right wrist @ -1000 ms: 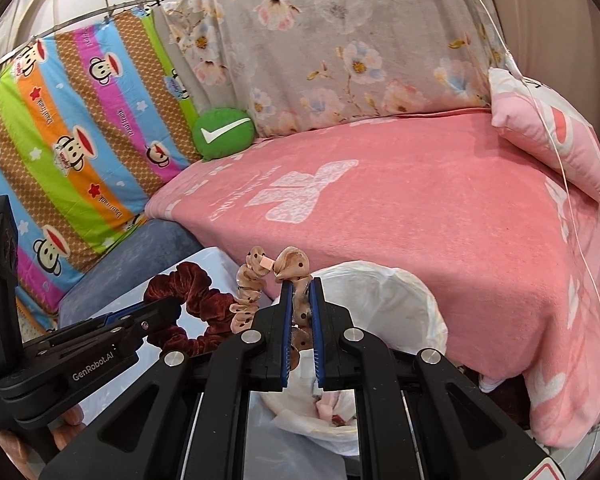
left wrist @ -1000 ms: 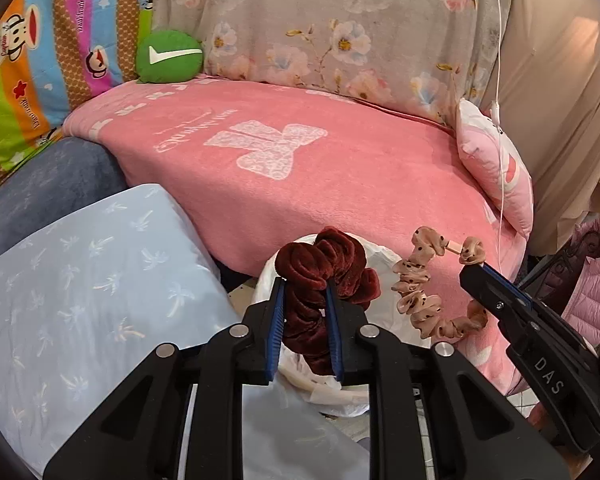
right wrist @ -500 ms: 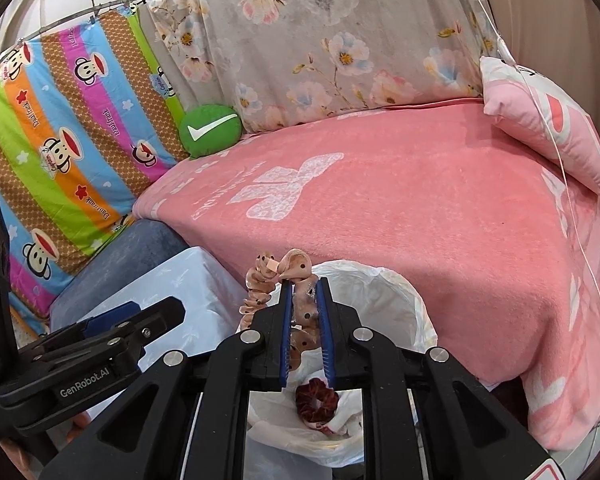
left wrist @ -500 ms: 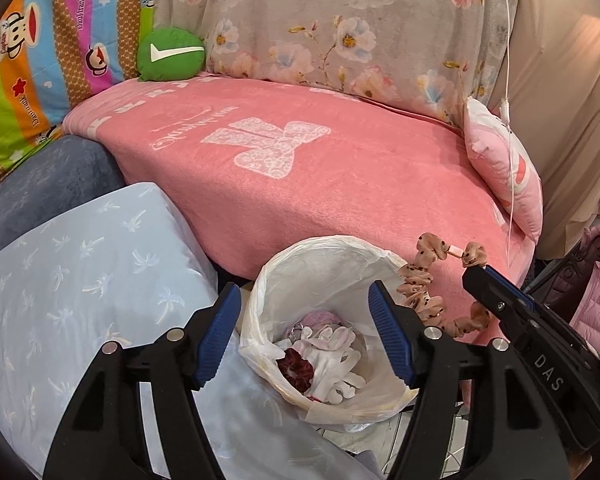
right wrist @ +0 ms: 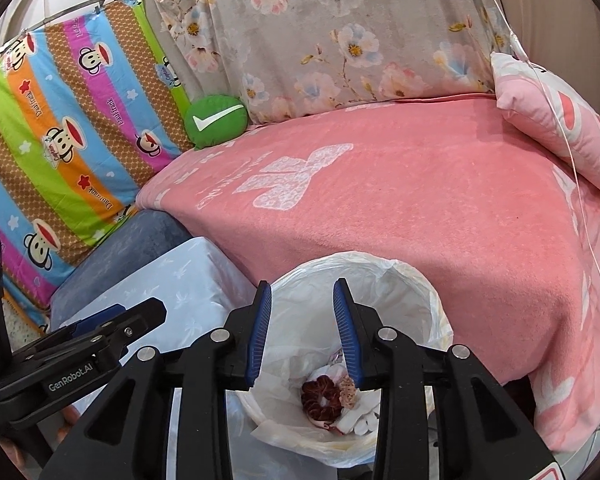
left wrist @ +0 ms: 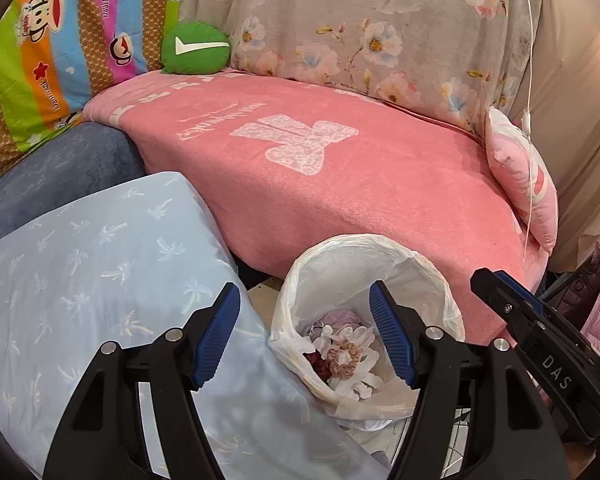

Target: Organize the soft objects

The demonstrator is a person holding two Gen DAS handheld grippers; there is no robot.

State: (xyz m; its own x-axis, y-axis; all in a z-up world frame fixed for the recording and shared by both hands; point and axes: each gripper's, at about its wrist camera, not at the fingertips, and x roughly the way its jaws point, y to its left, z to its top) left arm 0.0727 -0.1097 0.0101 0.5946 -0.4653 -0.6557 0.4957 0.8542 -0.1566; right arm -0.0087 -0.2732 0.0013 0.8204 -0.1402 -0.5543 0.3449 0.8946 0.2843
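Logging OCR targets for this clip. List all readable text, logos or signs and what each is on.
"DAS": side of the right tool.
"GenRobot.AI": side of the left tool.
"Paul Frank": repeated on the striped monkey sheet.
White check mark: green cushion.
White script on the pink blanket: reads upside down, not legible.

Left gripper (left wrist: 305,334) hangs with its blue-padded jaws spread wide and nothing between them, fingers pointing forward and down. Right gripper (right wrist: 302,334) sits beside it, jaws also parted and empty, though less widely. From the left wrist camera, the right gripper's black finger juts in at the lower right; from the right wrist camera, the left gripper's finger reaches in from the lower left.
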